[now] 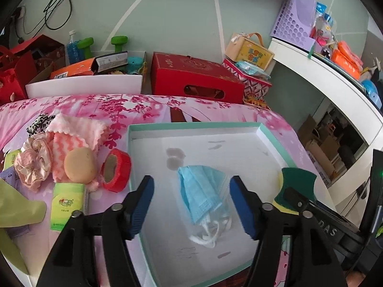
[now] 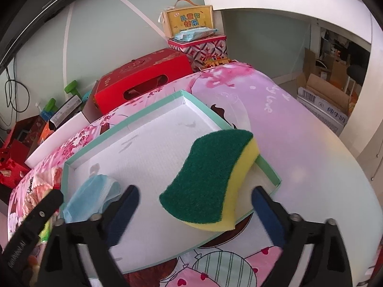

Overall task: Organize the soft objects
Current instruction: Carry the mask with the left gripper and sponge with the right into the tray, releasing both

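Hovering apart, left tool (image 1: 191, 203) over blue face mask (image 1: 203, 191) in tray (image 1: 194, 126); right tool (image 2: 195, 215) apart, sponge (image 2: 210, 177) loose between; floral-sheet bench (image 2: 299, 143).

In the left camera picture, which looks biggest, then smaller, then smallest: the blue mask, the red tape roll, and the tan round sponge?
1. Crumpled blue face mask
2. Red tape roll and tan round sponge: too alike to rank.

Red gift box (image 1: 195, 77) sits upper centre, against the wall. Green dumbbells (image 1: 119, 43) stand upper left, a blue bottle (image 1: 73, 47) beside them. Purple basket (image 1: 295, 21) perches upper right on the white shelf (image 1: 335, 79). Red tape roll (image 1: 116, 170) lies left on the pink floral cloth (image 1: 143, 106).
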A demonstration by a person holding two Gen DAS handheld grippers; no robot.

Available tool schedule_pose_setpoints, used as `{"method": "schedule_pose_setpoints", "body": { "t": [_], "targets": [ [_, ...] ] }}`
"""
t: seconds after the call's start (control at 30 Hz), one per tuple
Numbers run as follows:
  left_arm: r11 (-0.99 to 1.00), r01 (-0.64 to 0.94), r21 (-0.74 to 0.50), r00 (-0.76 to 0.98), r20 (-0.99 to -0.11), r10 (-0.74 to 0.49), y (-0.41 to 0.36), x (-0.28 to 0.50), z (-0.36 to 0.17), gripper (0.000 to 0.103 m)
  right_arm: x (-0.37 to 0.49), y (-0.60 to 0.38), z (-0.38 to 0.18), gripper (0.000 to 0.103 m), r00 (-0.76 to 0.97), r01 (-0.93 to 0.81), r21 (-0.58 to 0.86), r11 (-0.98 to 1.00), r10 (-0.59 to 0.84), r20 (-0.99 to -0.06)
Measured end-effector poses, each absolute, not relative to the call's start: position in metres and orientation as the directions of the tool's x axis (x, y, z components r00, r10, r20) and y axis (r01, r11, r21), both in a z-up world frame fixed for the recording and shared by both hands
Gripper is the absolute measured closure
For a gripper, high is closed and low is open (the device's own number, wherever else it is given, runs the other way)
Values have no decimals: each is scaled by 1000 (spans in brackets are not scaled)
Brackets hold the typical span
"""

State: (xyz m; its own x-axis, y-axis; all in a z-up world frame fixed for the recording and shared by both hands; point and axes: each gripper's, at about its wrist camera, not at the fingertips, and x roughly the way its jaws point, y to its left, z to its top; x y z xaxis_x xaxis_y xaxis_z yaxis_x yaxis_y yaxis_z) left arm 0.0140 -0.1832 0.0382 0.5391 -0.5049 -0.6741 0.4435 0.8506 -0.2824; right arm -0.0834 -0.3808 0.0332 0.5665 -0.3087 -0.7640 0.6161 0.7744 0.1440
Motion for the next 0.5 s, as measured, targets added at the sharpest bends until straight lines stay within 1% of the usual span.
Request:
{"method": "schedule_pose_setpoints", "body": {
  "t": [0.03, 0.1, 0.17, 0.2, 0.3, 0.4, 0.5],
  "targets": [
    [853, 435, -288, 538, -676, -503, -181, 16, 38, 23, -83, -380, 33, 0, 565, 614, 137, 778, -311, -765],
    [856, 420, -301, 539, -677, -502, -177, 18, 37, 21, -82, -379, 33, 0, 554, 612, 120, 782, -316, -770],
    [861, 400, -313, 541, -678, -498, -171, 21, 37, 14, -82, -378, 32, 0, 544, 612, 103, 784, -322, -774],
    [866, 388, -314, 545, -680, -490, -169, 22, 36, 8, -81, -378, 32, 0, 541, 611, 99, 785, -324, -776],
    [886, 354, -300, 566, -686, -458, -164, 25, 34, 6, -82, -378, 32, 0, 537, 614, 92, 784, -329, -777],
    [900, 324, -293, 584, -686, -434, -158, 28, 32, 1, -82, -377, 32, 0, 538, 614, 94, 783, -328, -777],
    [904, 306, -298, 593, -683, -425, -154, 29, 32, 1, -82, -376, 33, 0, 538, 610, 94, 787, -325, -778]
  ]
}}
